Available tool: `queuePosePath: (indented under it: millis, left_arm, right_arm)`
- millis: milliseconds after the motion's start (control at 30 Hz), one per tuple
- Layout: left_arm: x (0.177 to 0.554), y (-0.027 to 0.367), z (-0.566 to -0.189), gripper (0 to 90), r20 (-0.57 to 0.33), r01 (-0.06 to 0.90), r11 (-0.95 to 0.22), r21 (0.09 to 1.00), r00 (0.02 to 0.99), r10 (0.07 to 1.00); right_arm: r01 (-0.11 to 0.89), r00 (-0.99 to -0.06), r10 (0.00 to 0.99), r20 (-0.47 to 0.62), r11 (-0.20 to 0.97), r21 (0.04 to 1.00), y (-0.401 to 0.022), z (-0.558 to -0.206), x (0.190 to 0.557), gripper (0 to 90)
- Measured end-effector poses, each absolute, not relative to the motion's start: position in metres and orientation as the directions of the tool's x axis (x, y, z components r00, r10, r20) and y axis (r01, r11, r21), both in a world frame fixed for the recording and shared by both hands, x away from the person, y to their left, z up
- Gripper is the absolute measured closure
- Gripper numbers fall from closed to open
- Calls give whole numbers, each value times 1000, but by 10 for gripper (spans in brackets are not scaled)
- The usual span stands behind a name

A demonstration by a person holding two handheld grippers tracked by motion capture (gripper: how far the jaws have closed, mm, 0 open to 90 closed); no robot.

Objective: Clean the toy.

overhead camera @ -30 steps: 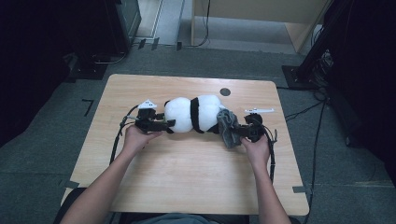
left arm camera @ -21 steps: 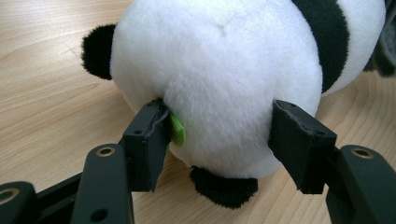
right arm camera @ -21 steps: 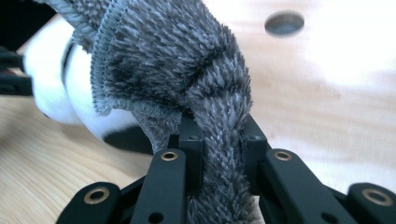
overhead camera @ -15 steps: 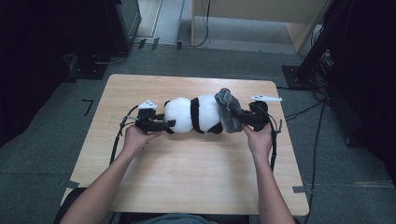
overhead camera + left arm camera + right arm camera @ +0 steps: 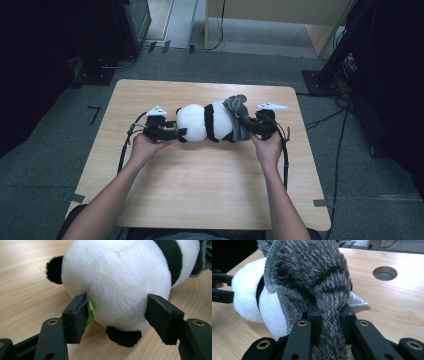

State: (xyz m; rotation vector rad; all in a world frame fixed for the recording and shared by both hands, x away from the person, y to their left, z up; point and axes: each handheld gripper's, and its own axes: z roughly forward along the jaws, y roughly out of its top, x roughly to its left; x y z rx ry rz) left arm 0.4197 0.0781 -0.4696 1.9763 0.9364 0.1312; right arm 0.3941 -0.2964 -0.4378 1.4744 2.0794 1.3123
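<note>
A toy panda lies on its side in the middle of the worktop. The left claw sits around the panda's white head. Its jaws have just been opening; one side touches a green tag, the other stands a bit off. The right claw is squeezed tight on a fuzzy grey cloth draped over the panda's other end.

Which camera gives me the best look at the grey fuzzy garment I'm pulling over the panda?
The right gripper view: the grey fuzzy garment is close up there, pinched between the right hand-held gripper jaws. The high view shows it small at the panda plush's right end. The left gripper view catches just its edge.
</note>
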Motion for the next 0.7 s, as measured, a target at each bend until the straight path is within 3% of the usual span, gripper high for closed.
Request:
queuePosePath:
  millis: [233, 700]
  left_arm:
    - [428, 88, -454, 349, -188, 522, -350, 778, 725, 662]
    - [465, 87, -447, 346, -219, 486, -361, 796, 787, 577]
  right_arm:
    - [612, -450, 855, 259, 84, 786, -299, -436, 397, 767]
    - [623, -463, 843, 273, 91, 777, -301, -435, 401, 764]
